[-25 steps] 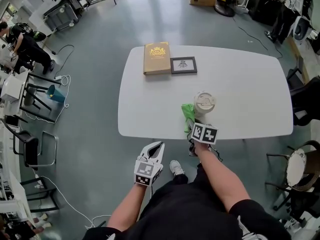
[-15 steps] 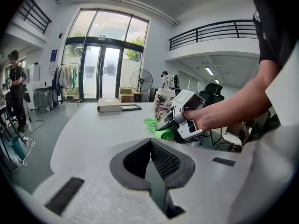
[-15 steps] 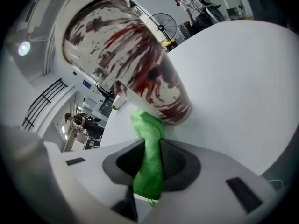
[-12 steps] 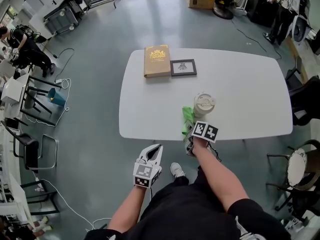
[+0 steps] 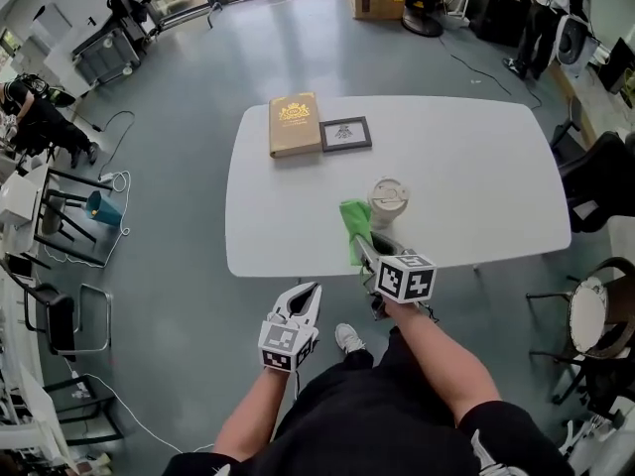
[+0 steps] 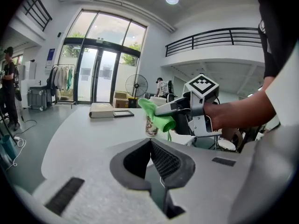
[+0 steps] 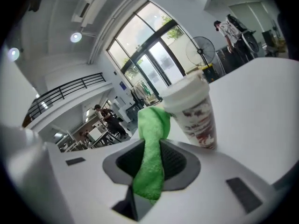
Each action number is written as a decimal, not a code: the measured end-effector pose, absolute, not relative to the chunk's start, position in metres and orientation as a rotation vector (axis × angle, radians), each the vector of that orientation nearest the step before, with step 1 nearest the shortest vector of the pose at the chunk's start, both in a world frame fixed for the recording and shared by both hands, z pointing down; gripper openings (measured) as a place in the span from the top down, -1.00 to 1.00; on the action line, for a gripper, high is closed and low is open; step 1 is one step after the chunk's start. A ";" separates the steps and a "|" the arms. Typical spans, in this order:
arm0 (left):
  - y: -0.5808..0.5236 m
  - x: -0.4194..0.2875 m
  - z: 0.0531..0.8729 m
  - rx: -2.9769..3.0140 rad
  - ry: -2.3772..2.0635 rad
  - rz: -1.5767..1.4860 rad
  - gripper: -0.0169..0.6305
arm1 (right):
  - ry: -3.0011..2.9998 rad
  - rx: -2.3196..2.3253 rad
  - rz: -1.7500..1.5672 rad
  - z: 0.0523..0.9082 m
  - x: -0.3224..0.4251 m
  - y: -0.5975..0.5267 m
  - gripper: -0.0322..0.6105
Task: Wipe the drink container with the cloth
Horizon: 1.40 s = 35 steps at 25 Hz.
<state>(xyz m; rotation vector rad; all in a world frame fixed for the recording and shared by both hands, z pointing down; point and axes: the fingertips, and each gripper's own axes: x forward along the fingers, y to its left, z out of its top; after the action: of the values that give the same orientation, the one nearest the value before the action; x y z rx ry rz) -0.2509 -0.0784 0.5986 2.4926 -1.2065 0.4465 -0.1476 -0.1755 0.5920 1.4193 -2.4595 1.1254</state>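
Note:
A white lidded paper cup (image 5: pixel 386 202) with red-brown print stands near the front edge of the white table (image 5: pixel 476 167). My right gripper (image 5: pixel 365 248) is shut on a green cloth (image 5: pixel 354 229), which hangs just left of the cup. In the right gripper view the green cloth (image 7: pixel 152 153) lies pinched between the jaws, its top beside the cup (image 7: pixel 194 113). My left gripper (image 5: pixel 305 297) hangs below the table's front edge, shut and empty. In the left gripper view the cup (image 6: pixel 150 124) sits partly behind the cloth (image 6: pixel 157 116).
A tan book (image 5: pixel 294 123) and a small black picture frame (image 5: pixel 345 133) lie at the table's far left. Chairs (image 5: pixel 595 181) stand to the right. Racks and boxes line the room's edges.
My right gripper has drawn back toward me with the cloth, away from the cup's side. The left gripper has stayed low by my leg.

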 end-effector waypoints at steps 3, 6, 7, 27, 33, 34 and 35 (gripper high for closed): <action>-0.082 -0.238 0.590 2.500 -1.189 0.404 0.92 | -2.605 1.399 0.916 0.553 -0.140 -0.162 0.58; -0.090 -0.225 0.577 2.530 -1.175 0.377 0.92 | -2.712 1.437 0.675 0.514 -0.123 -0.150 0.58; -0.092 -0.220 0.572 2.541 -1.170 0.370 0.92 | -2.730 1.460 0.607 0.503 -0.116 -0.147 0.58; -0.109 -0.123 0.496 2.678 -1.219 0.270 0.92 | -2.609 1.662 0.097 0.437 0.019 -0.102 0.61; -0.105 -0.115 0.485 2.682 -1.247 0.258 0.92 | -2.640 1.647 0.082 0.435 0.024 -0.096 0.63; -0.105 -0.114 0.484 2.681 -1.252 0.257 0.92 | -2.645 1.641 0.074 0.435 0.023 -0.095 0.63; -0.105 -0.114 0.484 2.678 -1.257 0.256 0.92 | -2.647 1.636 0.066 0.435 0.023 -0.095 0.64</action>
<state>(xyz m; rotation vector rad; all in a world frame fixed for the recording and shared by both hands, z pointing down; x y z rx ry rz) -0.1143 -0.1049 0.4840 2.6784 -1.2569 0.2557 0.0229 -0.0946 0.4352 1.6359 -2.6475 0.0665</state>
